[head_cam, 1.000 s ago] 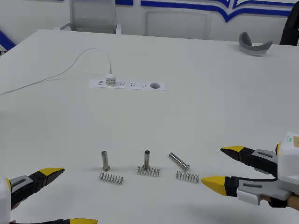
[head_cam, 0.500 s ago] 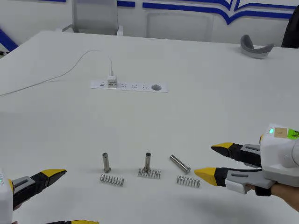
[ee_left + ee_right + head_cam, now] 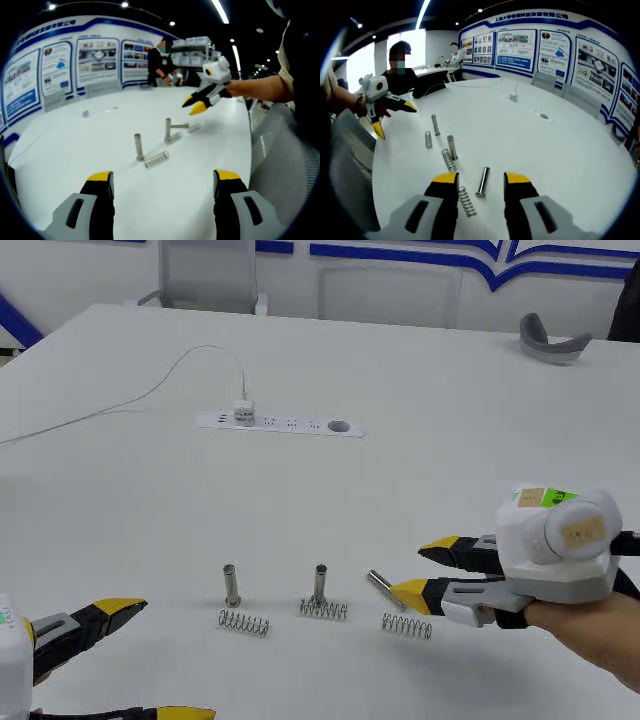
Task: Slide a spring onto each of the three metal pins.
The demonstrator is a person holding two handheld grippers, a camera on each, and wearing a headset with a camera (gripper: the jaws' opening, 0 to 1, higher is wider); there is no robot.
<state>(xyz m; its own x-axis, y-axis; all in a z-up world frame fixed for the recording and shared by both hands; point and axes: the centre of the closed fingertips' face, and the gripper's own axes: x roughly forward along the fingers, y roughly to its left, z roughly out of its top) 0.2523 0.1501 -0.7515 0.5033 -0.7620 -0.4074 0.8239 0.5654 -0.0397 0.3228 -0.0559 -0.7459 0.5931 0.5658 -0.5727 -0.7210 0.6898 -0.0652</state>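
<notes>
Now that my right gripper (image 3: 409, 570) has moved up to the fallen pin (image 3: 378, 582), jaws parted and empty, I can lift it; my left gripper (image 3: 163, 175) idles open, empty.

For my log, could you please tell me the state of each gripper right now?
Left gripper: open, empty.
Right gripper: open, empty.

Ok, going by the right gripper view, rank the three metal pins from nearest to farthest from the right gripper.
1. The lying pin, on its side, just ahead between the open jaws of the right gripper.
2. The middle upright pin, farther ahead and to the left in that view.
3. The far upright pin, beyond it, farthest along the row.
</notes>
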